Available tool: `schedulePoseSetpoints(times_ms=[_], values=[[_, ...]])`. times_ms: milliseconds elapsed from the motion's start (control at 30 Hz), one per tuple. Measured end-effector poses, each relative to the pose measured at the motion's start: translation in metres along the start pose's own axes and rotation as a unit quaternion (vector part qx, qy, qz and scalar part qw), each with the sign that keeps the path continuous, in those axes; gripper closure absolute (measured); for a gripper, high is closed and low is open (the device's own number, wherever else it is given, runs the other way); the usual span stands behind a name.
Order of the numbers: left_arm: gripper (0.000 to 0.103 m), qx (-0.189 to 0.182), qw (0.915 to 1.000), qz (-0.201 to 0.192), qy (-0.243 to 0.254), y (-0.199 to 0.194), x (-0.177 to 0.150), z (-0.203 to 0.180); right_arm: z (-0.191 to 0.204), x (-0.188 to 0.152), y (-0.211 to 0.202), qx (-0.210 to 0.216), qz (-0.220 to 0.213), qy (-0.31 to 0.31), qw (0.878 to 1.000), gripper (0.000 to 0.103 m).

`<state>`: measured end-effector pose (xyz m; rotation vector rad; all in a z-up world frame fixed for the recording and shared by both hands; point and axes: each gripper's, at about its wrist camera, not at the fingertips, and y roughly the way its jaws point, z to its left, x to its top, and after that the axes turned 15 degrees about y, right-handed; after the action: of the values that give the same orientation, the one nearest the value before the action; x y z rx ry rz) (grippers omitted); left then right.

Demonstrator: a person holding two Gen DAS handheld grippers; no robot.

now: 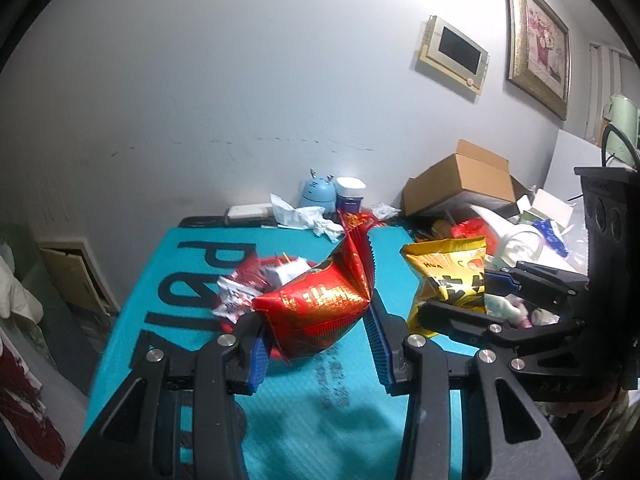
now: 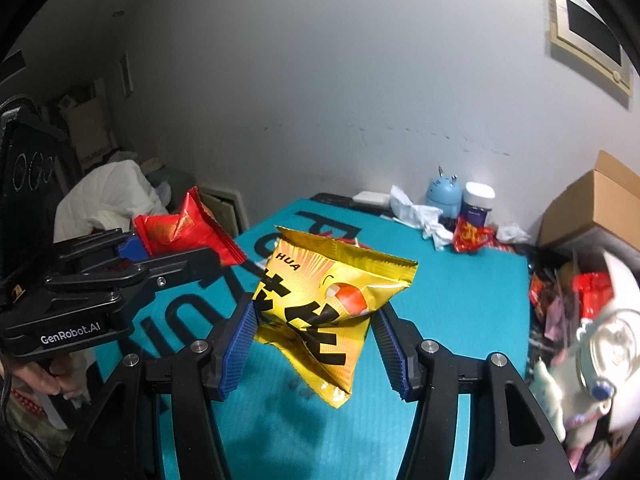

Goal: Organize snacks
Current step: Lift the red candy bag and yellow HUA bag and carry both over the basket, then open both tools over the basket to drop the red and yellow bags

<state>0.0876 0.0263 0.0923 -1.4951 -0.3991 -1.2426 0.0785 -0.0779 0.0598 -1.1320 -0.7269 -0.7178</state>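
My left gripper (image 1: 316, 320) is shut on a puffy red snack bag (image 1: 316, 304) and holds it above the teal mat (image 1: 320, 420). Behind the bag sits a red bowl (image 1: 280, 264) with several small red and white snack packets. My right gripper (image 2: 314, 320) is shut on a yellow snack bag (image 2: 320, 308) with black lettering, held above the mat (image 2: 460, 300). The yellow bag (image 1: 448, 276) and right gripper (image 1: 472, 300) show at the right of the left wrist view. The left gripper (image 2: 168, 252) with the red bag (image 2: 180, 232) shows at the left of the right wrist view.
At the mat's far edge lie crumpled tissues (image 1: 308, 218), a blue toy (image 1: 318, 192), a white-lidded jar (image 1: 350, 194) and a red packet (image 2: 472, 236). An open cardboard box (image 1: 460, 180) and a cluttered pile (image 2: 580, 320) stand to the right. The wall is close behind.
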Motion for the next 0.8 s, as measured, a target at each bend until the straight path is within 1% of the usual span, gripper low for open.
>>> schedulePoseSetpoints(times_ms=[167,267,367,500,567,667,800], values=[[0.062,0.013,0.9999,0.008,0.003,0.018,0.005,0.017,-0.002,0.011,0.021,-0.007,-0.001,-0.001,1.0,0.046],[0.061,0.027,0.9994,0.021,0.001,0.035,0.003,0.026,-0.004,0.016,0.035,-0.01,0.001,0.001,1.0,0.046],[0.062,0.019,0.9991,0.037,-0.011,0.054,-0.003,0.033,-0.007,0.019,0.05,-0.02,0.002,0.001,1.0,0.046],[0.062,0.004,0.998,0.061,-0.018,0.08,-0.012,0.039,-0.015,0.021,0.07,-0.023,0.017,0.009,1.0,0.046],[0.062,0.001,0.9971,0.074,-0.017,0.093,-0.018,0.039,-0.019,0.021,0.075,-0.026,0.022,0.012,0.999,0.046],[0.062,0.0,0.9943,0.107,-0.011,0.113,-0.028,0.039,-0.025,0.019,0.085,-0.027,0.033,0.018,0.999,0.046],[0.062,-0.007,0.988,0.154,-0.013,0.14,-0.044,0.041,-0.031,0.015,0.095,-0.033,0.045,0.02,0.998,0.046]])
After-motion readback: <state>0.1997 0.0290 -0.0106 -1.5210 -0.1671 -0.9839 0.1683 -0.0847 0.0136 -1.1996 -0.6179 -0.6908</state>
